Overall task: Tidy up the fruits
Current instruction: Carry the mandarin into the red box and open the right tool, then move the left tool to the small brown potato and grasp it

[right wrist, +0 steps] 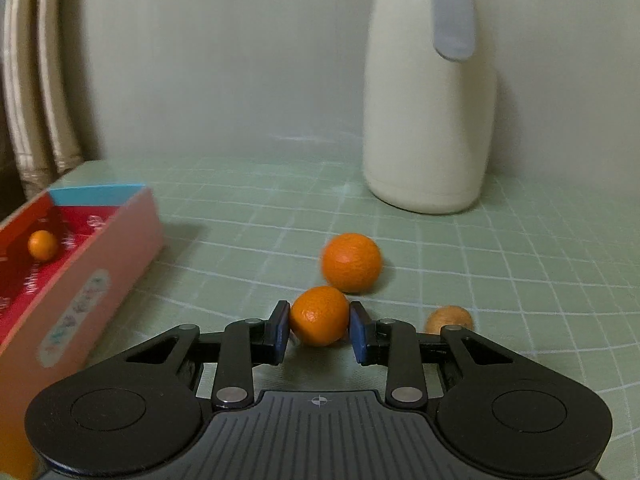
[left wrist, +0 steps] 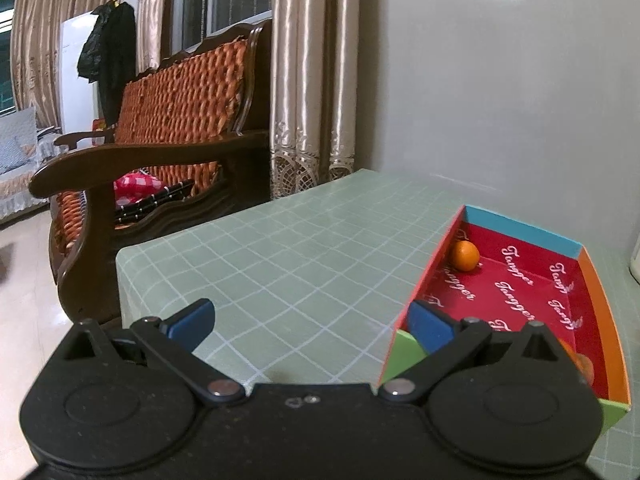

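Three oranges show in the right wrist view: one between the gripper pads (right wrist: 319, 316), a larger one behind it (right wrist: 351, 262), and a small one inside the box (right wrist: 43, 245). A fourth, duller round fruit (right wrist: 448, 318) sits to the right, possibly another orange, though it is partly hidden. There is one open red-lined box (left wrist: 520, 226), one white jug (right wrist: 428, 120), one green grid-patterned table (left wrist: 288, 248) and one wooden armchair (left wrist: 160, 120).

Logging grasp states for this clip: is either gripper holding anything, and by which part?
The right gripper clamps a small orange across its middle, pads on its left and right sides. The left gripper is open, holding nothing.
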`<action>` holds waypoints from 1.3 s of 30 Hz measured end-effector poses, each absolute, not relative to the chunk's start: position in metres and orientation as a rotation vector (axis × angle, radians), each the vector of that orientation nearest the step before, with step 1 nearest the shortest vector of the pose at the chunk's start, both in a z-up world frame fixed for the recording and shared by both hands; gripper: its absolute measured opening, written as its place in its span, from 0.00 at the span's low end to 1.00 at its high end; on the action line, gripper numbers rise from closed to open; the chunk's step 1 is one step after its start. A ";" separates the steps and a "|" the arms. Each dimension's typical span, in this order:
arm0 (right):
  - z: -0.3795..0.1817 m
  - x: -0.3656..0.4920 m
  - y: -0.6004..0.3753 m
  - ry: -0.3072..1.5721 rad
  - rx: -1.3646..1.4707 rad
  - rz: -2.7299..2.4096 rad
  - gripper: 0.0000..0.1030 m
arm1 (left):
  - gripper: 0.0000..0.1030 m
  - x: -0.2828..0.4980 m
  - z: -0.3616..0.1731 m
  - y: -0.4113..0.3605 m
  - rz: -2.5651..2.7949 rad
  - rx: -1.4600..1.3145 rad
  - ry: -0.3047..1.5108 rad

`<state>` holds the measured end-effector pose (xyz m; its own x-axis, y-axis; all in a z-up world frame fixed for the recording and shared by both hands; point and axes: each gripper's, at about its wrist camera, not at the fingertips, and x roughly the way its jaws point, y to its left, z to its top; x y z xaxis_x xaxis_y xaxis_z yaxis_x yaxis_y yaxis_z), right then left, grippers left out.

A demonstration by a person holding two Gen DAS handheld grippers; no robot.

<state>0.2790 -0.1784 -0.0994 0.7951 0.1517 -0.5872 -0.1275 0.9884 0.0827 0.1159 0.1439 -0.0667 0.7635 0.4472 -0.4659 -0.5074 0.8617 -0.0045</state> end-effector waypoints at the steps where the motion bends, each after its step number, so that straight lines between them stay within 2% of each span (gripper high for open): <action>1: -0.096 0.275 -0.176 0.622 0.038 0.169 0.31 | 0.94 0.115 -0.067 0.146 0.526 -0.141 0.472; 11: -0.059 0.219 -0.121 0.420 0.035 0.518 0.31 | 0.94 0.110 -0.066 0.152 0.535 -0.166 0.460; 20: -0.064 0.205 -0.070 0.431 -0.041 0.640 0.31 | 0.94 0.108 -0.066 0.157 0.566 -0.167 0.460; 21: -0.064 0.204 -0.067 0.424 -0.050 0.636 0.33 | 0.94 0.108 -0.066 0.157 0.566 -0.166 0.460; 23: -0.065 0.200 -0.066 0.419 -0.053 0.637 0.62 | 0.94 0.108 -0.065 0.157 0.566 -0.169 0.457; 24: -0.064 0.198 -0.066 0.403 -0.050 0.627 0.87 | 0.94 0.108 -0.065 0.157 0.568 -0.171 0.453; 25: -0.064 0.197 -0.067 0.372 -0.046 0.610 0.91 | 0.94 0.107 -0.064 0.158 0.567 -0.173 0.450; 32: -0.051 0.190 -0.098 0.271 -0.022 0.455 0.92 | 0.94 0.106 -0.062 0.148 0.546 -0.151 0.431; 36: -0.051 0.184 -0.120 0.239 -0.049 0.289 1.00 | 0.94 0.106 -0.060 0.133 0.515 -0.104 0.401; 39: -0.053 0.180 -0.140 0.230 -0.057 0.172 1.00 | 0.94 0.108 -0.059 0.119 0.470 -0.068 0.381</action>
<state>0.1801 -0.1401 -0.0530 0.9591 0.1627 -0.2316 -0.1757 0.9838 -0.0362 0.1078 0.1194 -0.0587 0.8224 0.4292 -0.3735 -0.4542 0.8906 0.0232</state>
